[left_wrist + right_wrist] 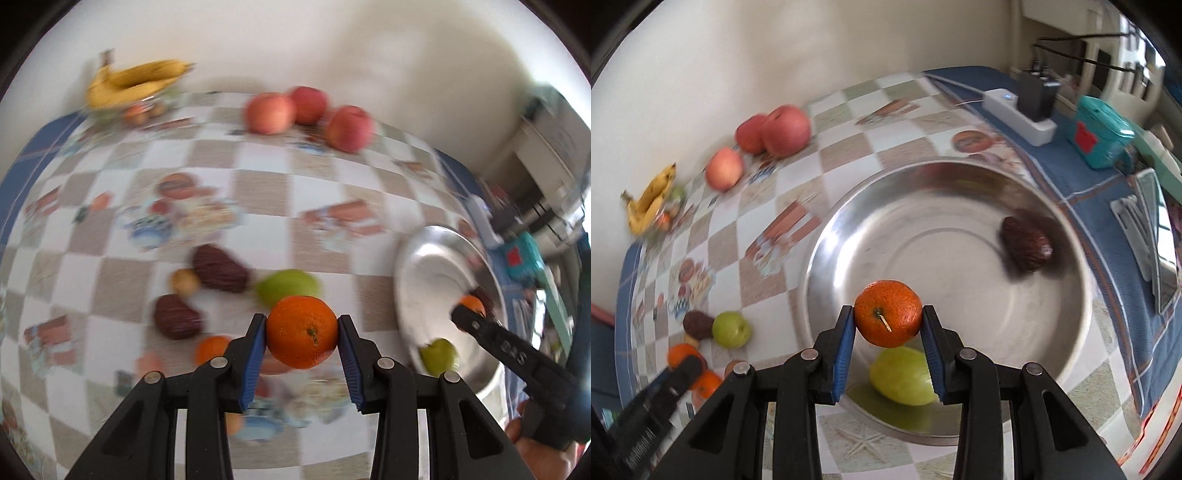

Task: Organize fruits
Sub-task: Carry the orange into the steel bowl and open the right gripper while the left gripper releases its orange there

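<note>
an orange (302,331) was clamped between the blue pads (252,363) of the left gripper (302,334), held above the checked tablecloth (258,184) and clear of it. a second orange (887,318), with a short stem stub facing the camera, was clamped the same way in the right gripper (888,325), over the near part of a wide steel bowl (1071,332). in the bowl a green fruit (903,376) lay just below that orange, and a dark brown fruit (1027,243) lay toward the far right wall.

on the cloth more fruit was seen loose: two dark fruits (219,267), a small tan one (184,282), a green one (290,288) and another orange (212,349). three apples (306,114) and bananas (136,79) lay by the far wall.

each orange was judged light, round and firm, with a pebbled rind giving the ribbed pads good purchase. a hold across the widest part, as seen here, looked the surest; off centre, the ball could be squeezed out. hard clamping could bruise the rind. a low release was judged wise, since round fruit would roll on the slick steel.
</note>
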{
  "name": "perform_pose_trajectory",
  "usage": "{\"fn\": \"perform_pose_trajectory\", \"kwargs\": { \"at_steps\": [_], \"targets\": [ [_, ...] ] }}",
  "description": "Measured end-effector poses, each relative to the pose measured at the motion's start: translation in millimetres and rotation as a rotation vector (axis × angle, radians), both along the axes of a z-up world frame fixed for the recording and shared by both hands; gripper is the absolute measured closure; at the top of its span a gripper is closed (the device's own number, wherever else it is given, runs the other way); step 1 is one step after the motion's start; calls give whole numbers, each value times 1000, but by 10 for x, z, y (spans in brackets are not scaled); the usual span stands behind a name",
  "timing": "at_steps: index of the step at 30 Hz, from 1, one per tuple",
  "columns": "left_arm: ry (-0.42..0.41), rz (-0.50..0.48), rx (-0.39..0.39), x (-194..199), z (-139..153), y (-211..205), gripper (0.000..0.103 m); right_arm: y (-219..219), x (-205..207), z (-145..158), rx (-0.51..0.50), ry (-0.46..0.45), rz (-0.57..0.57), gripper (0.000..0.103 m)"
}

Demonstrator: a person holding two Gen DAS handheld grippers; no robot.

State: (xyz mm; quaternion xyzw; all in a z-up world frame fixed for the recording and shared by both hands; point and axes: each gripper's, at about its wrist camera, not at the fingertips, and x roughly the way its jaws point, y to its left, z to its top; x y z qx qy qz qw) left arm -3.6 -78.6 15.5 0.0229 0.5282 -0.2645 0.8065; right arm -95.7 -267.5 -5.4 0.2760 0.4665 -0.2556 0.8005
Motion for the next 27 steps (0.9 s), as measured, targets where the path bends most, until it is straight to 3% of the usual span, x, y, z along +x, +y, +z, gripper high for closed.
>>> {"fn": "perform_pose_trajectory", "kwargs": {
  "at_steps": [5, 10, 20, 23, 27],
  "targets": [
    [-26, -146, -8, -210, -4, -462, 62, -72, -68, 39, 0, -18, -30, 65],
    [-109, -277, 22, -394, 11, -818, 62, -118, -107, 72, 2, -37, -53, 65],
    [-117, -334, 31, -458, -114, -1104, 60, -159, -121, 23, 26, -36, -64, 65],
    [-125, -331, 40, -465, -122, -1089, 46, -169, -123, 6, 36, -33, -69, 65],
    [-122, -322, 30, -459, -101, -1054, 44, -173, -124, -22, 45, -28, -71, 65]
  ]
}}
